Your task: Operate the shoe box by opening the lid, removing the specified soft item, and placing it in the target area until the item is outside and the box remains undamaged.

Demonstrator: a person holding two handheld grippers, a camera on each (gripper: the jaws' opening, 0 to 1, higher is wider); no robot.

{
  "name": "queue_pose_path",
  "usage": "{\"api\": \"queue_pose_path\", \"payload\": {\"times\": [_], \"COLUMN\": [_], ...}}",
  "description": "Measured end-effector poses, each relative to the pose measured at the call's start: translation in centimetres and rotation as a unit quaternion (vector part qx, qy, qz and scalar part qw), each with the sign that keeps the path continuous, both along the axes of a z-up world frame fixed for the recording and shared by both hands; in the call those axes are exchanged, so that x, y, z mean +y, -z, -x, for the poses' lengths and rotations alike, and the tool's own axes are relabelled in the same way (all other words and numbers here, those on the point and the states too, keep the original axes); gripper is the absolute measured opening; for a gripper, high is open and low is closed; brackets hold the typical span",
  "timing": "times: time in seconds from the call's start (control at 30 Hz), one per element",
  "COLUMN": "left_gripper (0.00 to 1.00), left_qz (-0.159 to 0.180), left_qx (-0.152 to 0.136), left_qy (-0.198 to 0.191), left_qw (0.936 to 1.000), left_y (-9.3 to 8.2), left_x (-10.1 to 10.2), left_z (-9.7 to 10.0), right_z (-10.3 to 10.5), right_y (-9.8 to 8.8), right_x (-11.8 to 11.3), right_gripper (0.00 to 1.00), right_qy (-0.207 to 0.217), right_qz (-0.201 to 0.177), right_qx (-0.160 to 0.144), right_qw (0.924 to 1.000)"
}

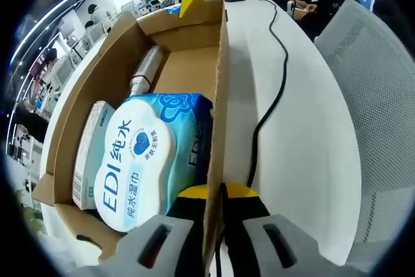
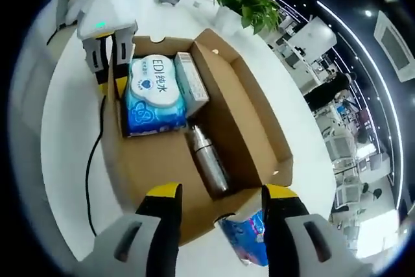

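Open cardboard box [image 2: 194,154] sits on a white table [image 1: 305,141], lid flaps folded out. Inside, at one end: a blue-and-white wipes pack [image 1: 146,157] marked "EDI", lying flat, with a small white carton [image 1: 89,154] on edge between it and the box wall. A steel bottle [image 2: 209,159] lies on its side on the box floor, near the other end. Left gripper [image 1: 214,202]: fingers nearly closed, straddling the box's side wall, one finger inside beside the wipes pack, the other outside; they appear to pinch the cardboard. In the right gripper view the same gripper stands on the far wall next to the pack. Right gripper [image 2: 217,202]: fingers spread wide at the near end wall, holding nothing; cannot tell whether they touch the wall. A blue-patterned packet [image 2: 245,238] lies on the table just outside that end, between the fingers. A black cable [image 1: 269,89] runs across the table beside the box. A potted plant [image 2: 249,1] stands at the table's far edge. Room: open office, rows of desks and monitors, ceiling light strips; a grey mesh chair [image 1: 373,82] beside the table, seated people beyond it.
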State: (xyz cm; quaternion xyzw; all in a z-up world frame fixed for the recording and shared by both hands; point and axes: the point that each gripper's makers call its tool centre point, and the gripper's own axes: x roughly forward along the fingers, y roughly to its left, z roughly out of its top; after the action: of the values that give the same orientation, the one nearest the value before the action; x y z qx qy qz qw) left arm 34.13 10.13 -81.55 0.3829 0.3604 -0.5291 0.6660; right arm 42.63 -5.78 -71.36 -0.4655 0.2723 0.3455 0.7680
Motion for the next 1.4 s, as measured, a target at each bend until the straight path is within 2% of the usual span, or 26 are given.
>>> {"api": "queue_pose_path", "payload": {"times": [0.43,0.53,0.6,0.83,0.97,1.2,1.27,1.33,1.4], "left_gripper": [0.04,0.04,0.04,0.04,0.04,0.04,0.04,0.04,0.04], "left_qz": [0.000,0.000,0.000,0.000,0.000,0.000,0.000,0.000,0.000], "left_qx": [-0.001,-0.001,-0.001,-0.002,-0.002,-0.003,-0.003,-0.003,-0.003], "left_qy": [0.001,0.001,0.001,0.001,0.001,0.002,0.002,0.002,0.003], "left_qw": [1.0000,1.0000,1.0000,1.0000,1.0000,1.0000,1.0000,1.0000,1.0000], "left_y": [0.0,0.0,0.0,0.0,0.1,0.1,0.0,0.0,0.0], "left_x": [-0.1,-0.1,-0.1,-0.1,-0.1,-0.1,-0.1,-0.1,-0.1], "left_z": [0.0,0.0,0.0,0.0,-0.1,-0.1,0.0,0.0,-0.1], "right_z": [-0.7,-1.1,-1.2,-2.4,-2.8,-3.2,-3.3,-3.2,-3.3], "right_y": [1.2,1.7,2.5,3.5,3.6,4.5,4.7,4.8,4.8], "right_x": [0.8,1.0,0.8,0.3,0.3,0.8,0.9,1.2,1.4], "right_gripper": [0.41,0.38,0.36,0.35,0.32,0.32,0.32,0.31,0.31], "right_qy": [-0.044,-0.046,-0.023,0.044,0.044,0.025,0.034,0.054,0.051], "right_qz": [0.034,0.032,0.020,-0.031,-0.032,-0.011,-0.017,-0.044,-0.041], "right_qx": [-0.005,0.004,0.033,0.073,0.072,0.080,0.085,0.101,0.101], "right_qw": [0.9984,0.9984,0.9990,0.9959,0.9959,0.9964,0.9956,0.9925,0.9927]}}
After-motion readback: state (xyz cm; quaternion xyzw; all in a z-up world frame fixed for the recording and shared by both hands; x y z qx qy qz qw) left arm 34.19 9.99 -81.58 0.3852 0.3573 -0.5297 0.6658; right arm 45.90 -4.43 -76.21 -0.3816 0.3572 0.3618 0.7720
